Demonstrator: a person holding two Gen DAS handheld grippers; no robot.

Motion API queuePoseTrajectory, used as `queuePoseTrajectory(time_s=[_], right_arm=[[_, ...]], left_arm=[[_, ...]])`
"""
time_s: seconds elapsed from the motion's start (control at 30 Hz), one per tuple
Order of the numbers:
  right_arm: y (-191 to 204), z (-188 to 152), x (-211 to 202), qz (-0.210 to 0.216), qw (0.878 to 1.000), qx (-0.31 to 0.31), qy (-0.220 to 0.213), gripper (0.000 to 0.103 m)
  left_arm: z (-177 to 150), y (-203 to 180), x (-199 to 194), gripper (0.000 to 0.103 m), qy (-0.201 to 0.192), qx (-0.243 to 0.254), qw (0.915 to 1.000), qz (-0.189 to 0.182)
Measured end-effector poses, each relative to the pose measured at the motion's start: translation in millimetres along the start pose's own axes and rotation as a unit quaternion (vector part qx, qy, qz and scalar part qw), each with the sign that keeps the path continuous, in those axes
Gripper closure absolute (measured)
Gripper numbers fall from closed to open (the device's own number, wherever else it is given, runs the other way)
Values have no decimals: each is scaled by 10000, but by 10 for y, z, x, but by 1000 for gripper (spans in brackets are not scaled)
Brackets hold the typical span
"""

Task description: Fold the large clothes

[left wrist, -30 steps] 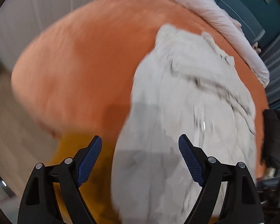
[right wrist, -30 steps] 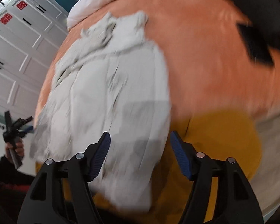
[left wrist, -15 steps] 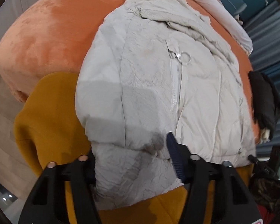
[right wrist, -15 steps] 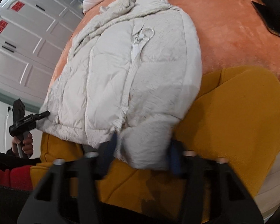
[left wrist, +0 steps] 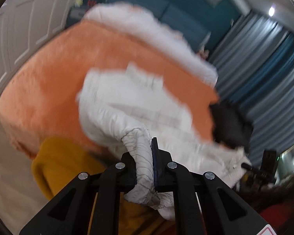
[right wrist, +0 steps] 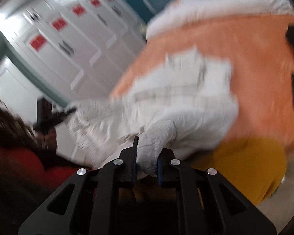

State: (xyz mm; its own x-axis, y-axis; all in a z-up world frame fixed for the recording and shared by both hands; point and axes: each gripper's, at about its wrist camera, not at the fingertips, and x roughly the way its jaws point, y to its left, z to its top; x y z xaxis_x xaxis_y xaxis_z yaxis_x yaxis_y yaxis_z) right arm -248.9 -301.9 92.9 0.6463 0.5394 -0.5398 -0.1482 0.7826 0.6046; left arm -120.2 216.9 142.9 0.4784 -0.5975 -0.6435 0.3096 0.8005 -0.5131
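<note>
A pale grey puffer jacket [left wrist: 131, 101] lies on the orange bed cover [left wrist: 49, 90]; it also shows in the right wrist view [right wrist: 182, 98]. My left gripper [left wrist: 145, 160] is shut on the jacket's bottom hem at its left corner, with fabric bunched between the fingers. My right gripper [right wrist: 147, 156] is shut on the hem at the right corner. Both hold the hem lifted off the bed near its front edge. Both views are blurred by motion.
A mustard yellow blanket [left wrist: 68, 160] hangs over the bed's front edge, also in the right wrist view [right wrist: 250, 166]. A white duvet [left wrist: 147, 33] lies at the far end. A black garment [left wrist: 231, 125] sits at the right edge. White wardrobes [right wrist: 68, 45] stand left.
Both grippers have shut on the jacket's bottom hem, which they straddled open half a second ago. They have lifted it and pulled back, so the jacket's lower part rises off the bed.
</note>
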Motion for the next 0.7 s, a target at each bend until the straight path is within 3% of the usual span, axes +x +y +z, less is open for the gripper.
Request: queuePoseTrajectory(time_s=[0.13,0.23,0.3,0.43,0.53,0.7], right_arm=[[-243,528,-94,-117,9948,241,-981,89],[-549,848,128,-256,9898,540,-1295,89],[-792,1096,400,-372,9863,745,-1421,89],[-1181,1559,1011,-712,9803,1040,-1520,89],[-1458,1725,1421,-902,9764,1293,-1474,89],[-1954,1794,2010,-1135,9676,1864,-1266,86]], left_arm=[[424,-34,43,95,-759,-201,9969,85],[820,35,412,93,-984,-245,9943,317],[1050,93,683,92,-981,-299,9939,413],[1525,224,1531,89,-850,-117,9908,1048],[1710,454,2098,88,-646,-248,9876,1412],[1779,927,2811,85,-121,-501,9872,1508]])
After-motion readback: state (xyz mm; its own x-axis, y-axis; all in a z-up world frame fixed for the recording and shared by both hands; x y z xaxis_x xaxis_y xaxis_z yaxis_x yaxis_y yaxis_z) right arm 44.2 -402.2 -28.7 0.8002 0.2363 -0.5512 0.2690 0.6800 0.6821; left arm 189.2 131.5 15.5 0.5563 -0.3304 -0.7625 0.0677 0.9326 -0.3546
